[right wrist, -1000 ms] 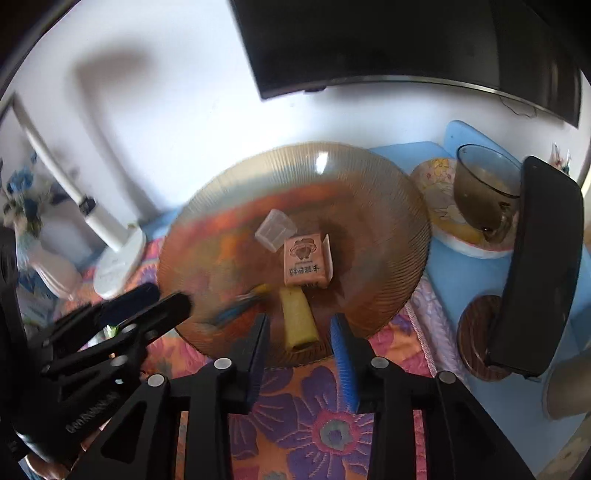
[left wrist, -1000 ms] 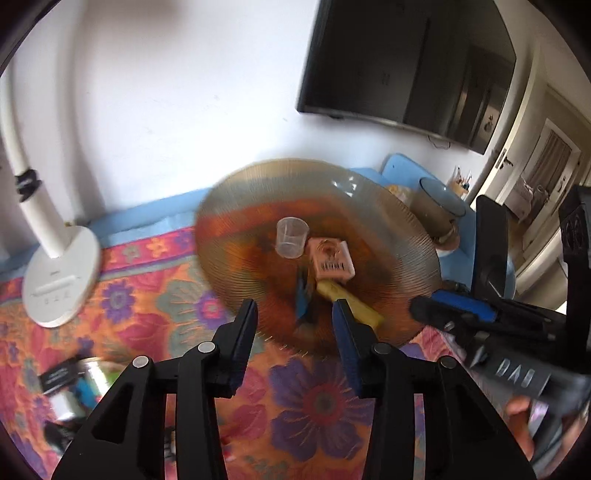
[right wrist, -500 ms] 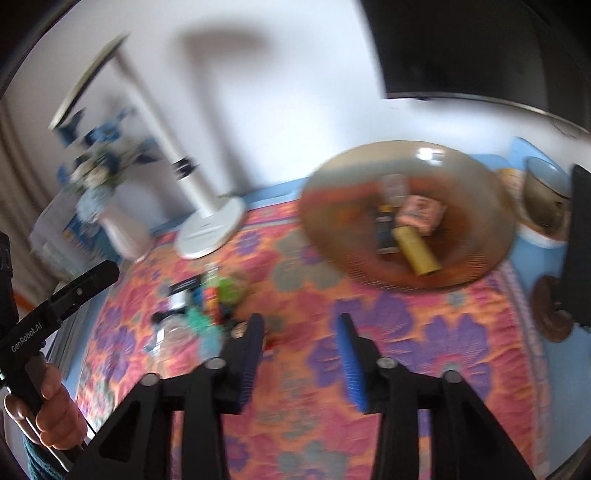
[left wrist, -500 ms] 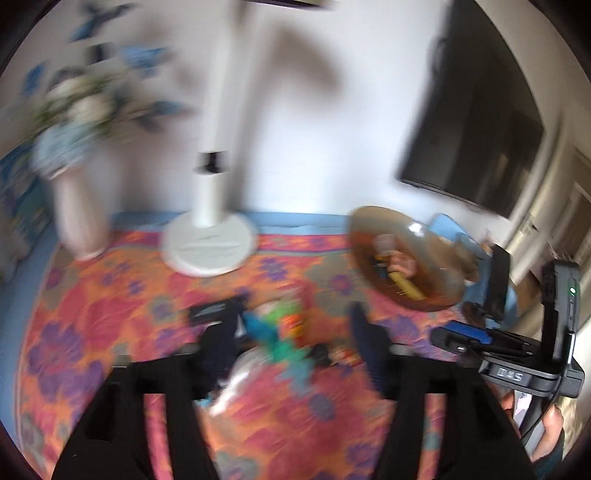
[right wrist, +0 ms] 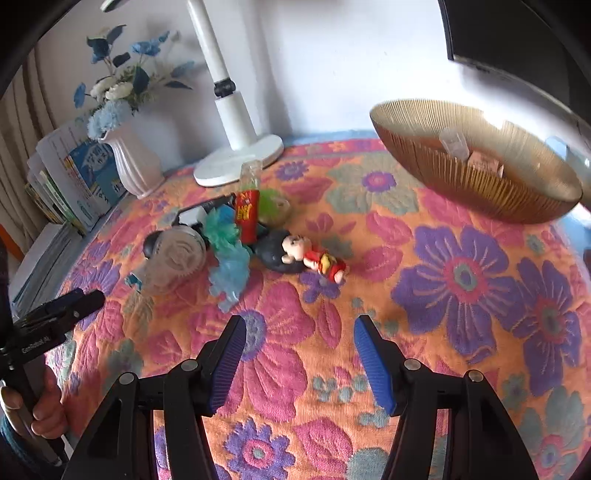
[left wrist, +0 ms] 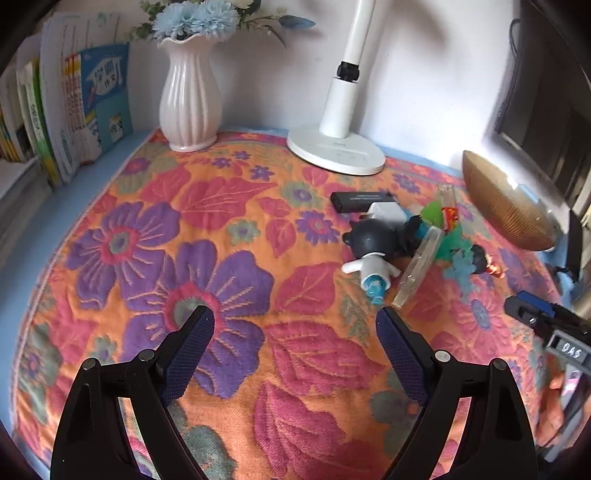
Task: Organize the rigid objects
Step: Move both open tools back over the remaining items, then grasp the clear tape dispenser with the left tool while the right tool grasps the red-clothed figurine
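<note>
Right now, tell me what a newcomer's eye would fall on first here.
The loud floral cloth grabs you first, then the heap of toys in its middle, a small doll at the heap's edge. A ribbed golden bowl sits at the right; both tongs, left and right, hover open.

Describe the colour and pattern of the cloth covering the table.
The cloth is orange with large purple, pink and red flowers and leaves; the left wrist view shows it best.

Orange cloth [right wrist: 369, 258] with purple and pink flowers, gold stripy bowl [right wrist: 480, 177], white vase [left wrist: 190, 92], white lamp [left wrist: 340, 147], blue flowers [left wrist: 195, 16]
</note>
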Tool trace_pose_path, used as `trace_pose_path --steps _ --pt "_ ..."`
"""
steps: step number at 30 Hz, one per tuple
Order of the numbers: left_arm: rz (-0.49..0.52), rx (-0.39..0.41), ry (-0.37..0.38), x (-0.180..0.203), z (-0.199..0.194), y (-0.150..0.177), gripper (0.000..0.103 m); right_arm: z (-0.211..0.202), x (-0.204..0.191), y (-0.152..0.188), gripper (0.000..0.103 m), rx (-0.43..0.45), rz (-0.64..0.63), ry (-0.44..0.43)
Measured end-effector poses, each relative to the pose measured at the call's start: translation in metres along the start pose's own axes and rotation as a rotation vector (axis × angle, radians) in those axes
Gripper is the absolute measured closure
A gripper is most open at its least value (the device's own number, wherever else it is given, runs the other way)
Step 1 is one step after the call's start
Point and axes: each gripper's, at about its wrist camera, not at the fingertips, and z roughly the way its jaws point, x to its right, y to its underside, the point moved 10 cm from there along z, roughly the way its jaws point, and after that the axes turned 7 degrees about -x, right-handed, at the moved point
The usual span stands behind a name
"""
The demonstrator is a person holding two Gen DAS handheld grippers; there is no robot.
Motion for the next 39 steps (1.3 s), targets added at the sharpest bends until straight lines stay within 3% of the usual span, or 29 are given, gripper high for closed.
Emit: trace_pose_path --steps 6,13,14,16,17,18,21,24,29,31,34,36,39 --pt "0.013 0.018 0.004 0.004 -0.004 0.002 0.015 0.004 0.002 0.003 0.041 -0.001 -0.013 0.038" --pt "0.068 0.031 -0.013 0.014 -0.008 0.002 0.015 0.003 0.003 0.003 0.041 0.0 0.001 0.024" --pt "0.073 0.028 -0.013 0.015 -0.008 0.002 0.018 0.002 0.004 0.003 0.041 -0.001 0.007 0.019" --pt "0.094 0.017 -0.002 0.02 -0.007 0.002 0.032 0.002 0.005 0.003 0.041 -0.013 0.022 -0.007" --pt "0.11 0.009 0.012 0.025 -0.008 0.002 0.045 0.002 0.005 0.003 0.041 -0.023 0.026 -0.027" --pt "0.131 0.003 0.025 0.032 -0.009 0.001 0.049 0.001 0.005 0.003 0.041 -0.033 0.041 -0.06" --pt "0.213 0.01 0.063 0.06 -0.015 -0.006 0.049 -0.009 0.005 -0.007 0.041 -0.037 0.043 -0.095" --pt "0.289 0.001 0.098 0.088 -0.012 -0.016 0.049 -0.012 0.005 -0.023 0.041 -0.031 -0.023 -0.038" --pt "0.347 -0.043 0.056 0.104 0.015 -0.027 0.054 0.013 0.0 -0.033 0.041 -0.114 -0.192 0.038" --pt "0.35 -0.058 0.069 0.107 0.022 -0.028 0.055 0.018 0.002 -0.037 0.041 -0.104 -0.214 0.053" --pt "0.358 -0.098 0.098 0.111 0.031 -0.026 0.061 0.026 0.005 -0.041 0.041 -0.096 -0.233 0.05" --pt "0.356 -0.119 0.118 0.114 0.035 -0.022 0.073 0.035 0.005 -0.042 0.041 -0.111 -0.251 0.05" --pt "0.358 -0.12 0.132 0.12 0.034 -0.019 0.083 0.048 0.0 -0.042 0.047 -0.131 -0.278 0.035"
